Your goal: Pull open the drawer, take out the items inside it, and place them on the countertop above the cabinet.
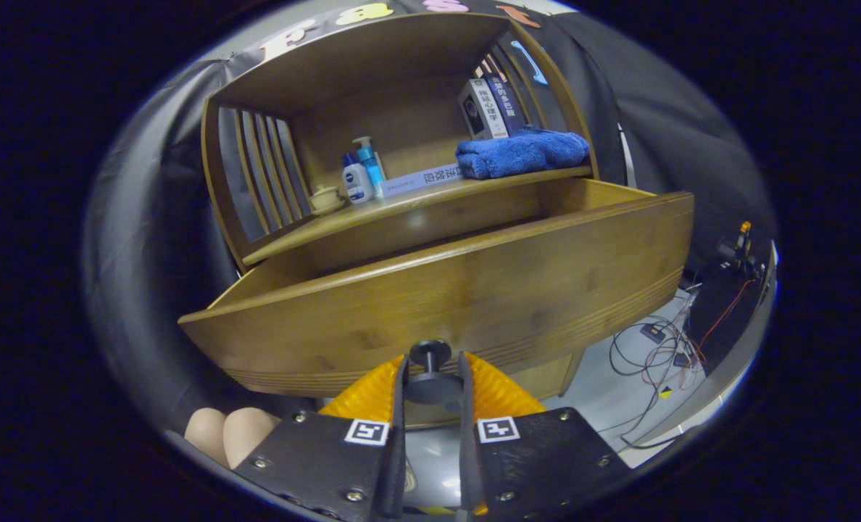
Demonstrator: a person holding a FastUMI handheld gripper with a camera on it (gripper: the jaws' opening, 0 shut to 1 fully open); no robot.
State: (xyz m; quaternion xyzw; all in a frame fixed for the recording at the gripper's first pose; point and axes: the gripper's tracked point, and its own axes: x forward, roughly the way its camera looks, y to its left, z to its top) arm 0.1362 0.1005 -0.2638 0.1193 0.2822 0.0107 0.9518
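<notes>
At the foot of the wooden cabinet (401, 94), we see the gripper (431, 377) with its two fingers closed around the dark round knob (430, 354) of the drawer (459, 297), one finger pressing on each side of the knob's stem. The drawer stands pulled well out from the cabinet body, its broad front panel tilted across our view; from this low angle its interior is hidden, so we cannot tell what lies inside.

Above the drawer runs the countertop (430, 205), which forms the floor of an open alcove with slatted sides. On it, towards the left, we note a small cream-coloured lidded jar (325, 198), and just beside that a white bottle with a blue cap (356, 178) touching or nearly touching a blue pump bottle (369, 163). A flat white box (423, 179) lies along the counter between the bottles and a folded blue towel (521, 151) on the right. Behind the towel two books (492, 107) stand upright, leaning against the right-hand slats.

Beyond the drawer's right end, we observe loose cables (655, 348) on a pale floor (604, 384). Beside the left finger, part of a person's hand (231, 433) appears.
</notes>
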